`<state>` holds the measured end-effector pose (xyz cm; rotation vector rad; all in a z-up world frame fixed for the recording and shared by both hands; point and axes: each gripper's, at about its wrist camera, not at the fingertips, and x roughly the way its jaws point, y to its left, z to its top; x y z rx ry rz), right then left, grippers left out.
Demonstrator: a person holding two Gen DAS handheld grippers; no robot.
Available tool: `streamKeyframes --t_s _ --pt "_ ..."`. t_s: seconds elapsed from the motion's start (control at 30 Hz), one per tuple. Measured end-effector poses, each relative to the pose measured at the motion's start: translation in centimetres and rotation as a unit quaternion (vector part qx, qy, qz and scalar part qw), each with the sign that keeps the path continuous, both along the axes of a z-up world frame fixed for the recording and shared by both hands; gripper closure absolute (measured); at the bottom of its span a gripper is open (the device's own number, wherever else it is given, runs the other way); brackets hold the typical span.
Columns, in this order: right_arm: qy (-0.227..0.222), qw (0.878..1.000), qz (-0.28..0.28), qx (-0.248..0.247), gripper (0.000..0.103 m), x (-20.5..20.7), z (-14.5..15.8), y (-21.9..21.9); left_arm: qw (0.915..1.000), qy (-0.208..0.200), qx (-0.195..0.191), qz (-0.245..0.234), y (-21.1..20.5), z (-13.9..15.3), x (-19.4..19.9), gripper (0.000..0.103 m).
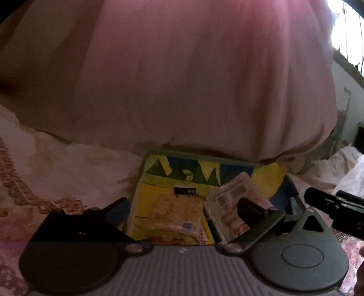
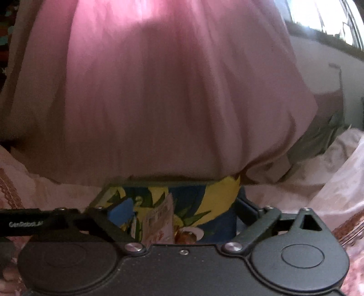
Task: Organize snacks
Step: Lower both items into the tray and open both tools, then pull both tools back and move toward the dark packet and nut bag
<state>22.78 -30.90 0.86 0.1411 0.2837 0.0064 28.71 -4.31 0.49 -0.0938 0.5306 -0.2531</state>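
A box (image 1: 268, 179) with a blue, yellow and green print holds snack packets on a bed. In the left wrist view a yellow packet (image 1: 168, 211) and a white packet with codes (image 1: 234, 193) lie inside it. My left gripper (image 1: 182, 209) is open, its jaws wide over the yellow packet. In the right wrist view the same box (image 2: 218, 195) sits just ahead, with a pink-and-white packet (image 2: 159, 220) standing in it. My right gripper (image 2: 177, 218) is open, its fingers spread to either side of that packet.
A large pink pillow or cushion (image 1: 193, 79) fills the space behind the box (image 2: 170, 91). Pale patterned bedding (image 1: 56, 173) lies all around. The right gripper's body (image 1: 336, 209) shows at the right of the left view. A bright window (image 2: 318, 16) is at the upper right.
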Motion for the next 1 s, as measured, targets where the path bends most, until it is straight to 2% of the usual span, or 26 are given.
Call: streamKeyframes --t_s 0.17,0.33,0.5,0.77,1.0 --pt "-0.02 1.0 0.0 -0.006 0.001 -3.2 1.1 -0.4 0.9999 -0.01 -0.002 0.003 0.9 1.3 -2.9 0.0" --pt "-0.023 1.0 -0.001 -0.016 0.001 -6.7 1.4 -0.9 0.9994 -0.026 0.02 0.003 1.3 2.4 -6.6 0.0" --pt "-0.014 1.0 0.0 -0.026 0.001 -9.8 1.4 -0.9 0.9998 -0.013 0.013 0.008 2.3 2.7 -10.2 0.0" --pt "0.032 0.999 0.006 -0.044 0.001 -14.9 0.1 -0.1 0.9989 -0.009 0.043 0.017 2.9 2.5 -15.0 0.0" --pt "0.076 0.995 0.0 -0.062 0.001 -18.4 -1.2 1.1 0.9965 0.02 0.073 0.035 3.8 1.7 -18.5 0.0"
